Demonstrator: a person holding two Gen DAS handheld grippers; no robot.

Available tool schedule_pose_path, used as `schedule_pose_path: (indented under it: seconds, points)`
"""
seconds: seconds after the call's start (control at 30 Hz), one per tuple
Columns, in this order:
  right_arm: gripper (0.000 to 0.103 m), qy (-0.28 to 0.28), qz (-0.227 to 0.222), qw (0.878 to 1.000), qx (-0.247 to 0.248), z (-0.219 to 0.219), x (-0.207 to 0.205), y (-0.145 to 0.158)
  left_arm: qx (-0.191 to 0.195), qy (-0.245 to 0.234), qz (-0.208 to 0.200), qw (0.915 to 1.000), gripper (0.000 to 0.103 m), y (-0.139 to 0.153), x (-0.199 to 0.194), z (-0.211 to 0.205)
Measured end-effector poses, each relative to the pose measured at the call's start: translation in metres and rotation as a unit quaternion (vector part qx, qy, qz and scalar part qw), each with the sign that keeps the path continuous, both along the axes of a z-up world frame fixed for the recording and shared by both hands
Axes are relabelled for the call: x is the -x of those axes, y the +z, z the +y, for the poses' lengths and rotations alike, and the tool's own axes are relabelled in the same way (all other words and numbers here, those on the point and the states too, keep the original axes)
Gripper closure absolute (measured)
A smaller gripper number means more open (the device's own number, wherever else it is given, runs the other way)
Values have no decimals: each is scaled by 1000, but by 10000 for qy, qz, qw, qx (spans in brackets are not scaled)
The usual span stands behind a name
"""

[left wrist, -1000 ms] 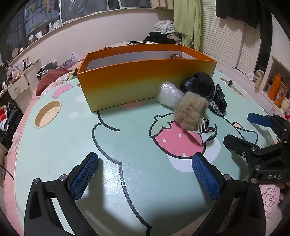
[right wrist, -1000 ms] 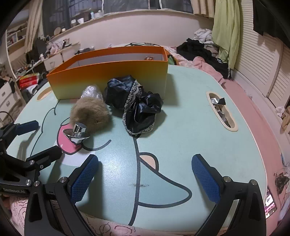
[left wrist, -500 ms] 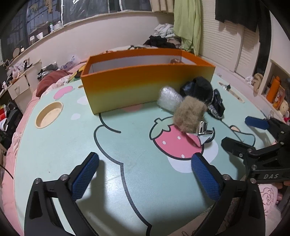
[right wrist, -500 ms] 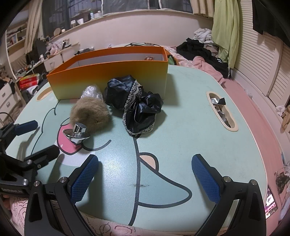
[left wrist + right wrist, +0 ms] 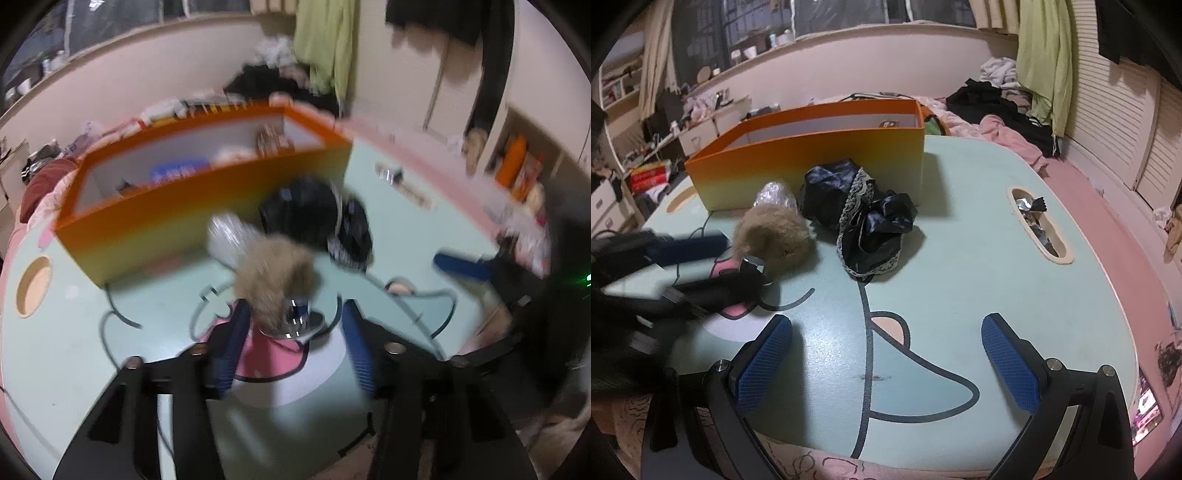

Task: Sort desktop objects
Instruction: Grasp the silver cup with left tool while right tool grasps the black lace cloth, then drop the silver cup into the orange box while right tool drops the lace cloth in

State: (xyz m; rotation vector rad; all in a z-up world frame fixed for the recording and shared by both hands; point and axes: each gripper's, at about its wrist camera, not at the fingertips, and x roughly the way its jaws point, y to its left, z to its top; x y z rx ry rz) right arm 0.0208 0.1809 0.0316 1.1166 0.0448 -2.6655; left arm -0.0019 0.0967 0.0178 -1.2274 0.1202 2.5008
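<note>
A pale green table [image 5: 979, 229] with cartoon drawings fills both views. An orange box [image 5: 812, 162] stands across the upper middle of the right wrist view, open on top, some items inside. Just in front of it lies a crumpled black cloth [image 5: 864, 218] with lace trim, and left of that a brown furry ball [image 5: 772, 232] with a shiny metal cap [image 5: 299, 319], a clear plastic wad [image 5: 777, 195] behind it. The left gripper [image 5: 291, 332] sits low in its blurred view, jaws closing around the cap and fur, pads not yet pressing. The right gripper [image 5: 882, 354] hovers over bare table at bottom, jaws wide apart, empty.
</note>
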Motion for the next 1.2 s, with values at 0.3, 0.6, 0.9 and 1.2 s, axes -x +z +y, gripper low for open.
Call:
schedule_pose_path:
  seconds: [0.3,0.6,0.9,1.2]
  points:
    - [11,-138,131,9989,423,11,-4,3,-307,260,206,9990,70,-3,-25,-32]
    - [18,-129,159,9936,1108,20,24,33,-100,80,497,9987,70,-3,-41,-27]
    - [78,172,-572,9840,1680,0,68,23,-347,139,615,9974,70,6,-38,-37]
    - [87,460,520,9807,1828,8,17,61,-545,403,1084,9918,70,45,-24,-48]
